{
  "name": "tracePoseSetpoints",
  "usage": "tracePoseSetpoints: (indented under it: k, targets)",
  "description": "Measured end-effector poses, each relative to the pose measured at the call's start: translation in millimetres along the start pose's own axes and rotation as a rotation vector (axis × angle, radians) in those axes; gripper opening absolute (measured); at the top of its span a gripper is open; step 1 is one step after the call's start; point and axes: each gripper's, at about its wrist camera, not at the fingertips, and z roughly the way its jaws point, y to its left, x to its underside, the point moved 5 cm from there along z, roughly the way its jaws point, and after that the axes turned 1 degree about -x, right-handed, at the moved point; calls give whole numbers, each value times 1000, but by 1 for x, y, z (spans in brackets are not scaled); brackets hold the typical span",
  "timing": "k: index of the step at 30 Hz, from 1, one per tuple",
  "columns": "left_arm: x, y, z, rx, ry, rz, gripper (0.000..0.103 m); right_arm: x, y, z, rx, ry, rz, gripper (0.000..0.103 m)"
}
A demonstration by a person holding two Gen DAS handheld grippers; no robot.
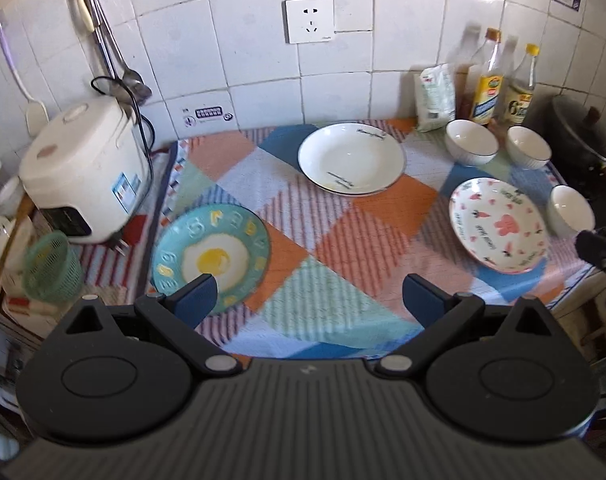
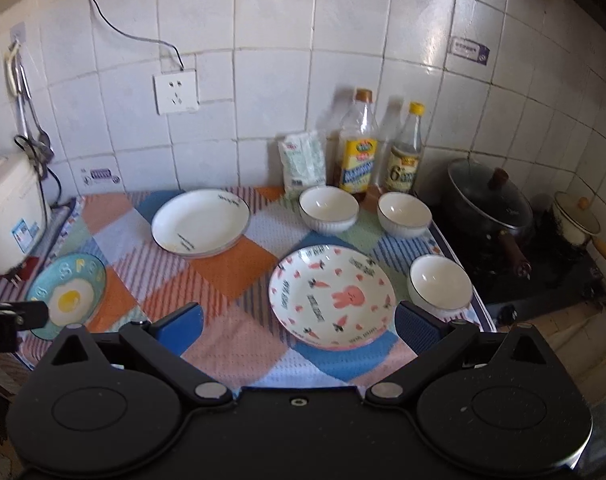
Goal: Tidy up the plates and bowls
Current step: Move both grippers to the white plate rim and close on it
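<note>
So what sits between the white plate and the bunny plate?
Nothing but bare patchwork cloth; the white plate and bunny plate lie apart, with no dish between them. The right wrist view shows it best.

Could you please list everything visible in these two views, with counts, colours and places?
plates: 3; teal egg plate front left, white plate back centre, pink rabbit plate front right
bowls: 3, white; two at the back right, one beside the rabbit plate
checked cloth: 1, multicolour, under the dishes
rice cooker: 1, white, far left
bottles: 2, by the wall
packet: 1, white-green, left of bottles
black pot: 1, stove, right
small pan: 1, cream, far right
green basket: 1, left edge
socket: 1, white, wall
left gripper: open, empty
right gripper: open, empty
</note>
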Motion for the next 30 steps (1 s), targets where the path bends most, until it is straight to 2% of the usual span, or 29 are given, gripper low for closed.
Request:
tracePoseSetpoints:
  k: [2,4,9,11,13,16,17,19,22,25,30]
  targets:
    - [-11,6,10,17,45,-29,99,-4,2,4,-31,-44,6,103]
    - [-17,8,29,120,94,-114,97,-7,3,11,-60,-81,19,103]
    - [-38,6,60,86,47,-100,97,-19,6,29,-184,-258,-32,103]
    - [-47,7,73,77,38,-125,97,-29,5,49,-192,-245,-22,103]
    - [-56,5,88,79,38,-119,97,-37,7,73,-237,-220,-8,103]
    - [-67,-8,115,61,119,17,97,-46,11,116,-323,-141,10,98]
    - [-70,-10,121,49,110,33,97,-48,11,130,-337,-113,20,94]
    - [-77,-13,133,63,99,44,97,-50,13,155,-384,-85,43,94]
    - [-82,-13,160,80,154,2,97,-52,15,186,-429,-66,41,94]
    - [-81,-5,195,34,245,-43,97,-53,19,215,-420,-59,7,94]
    - [-86,-1,238,59,264,-152,97,-54,26,261,-438,-24,-3,93]
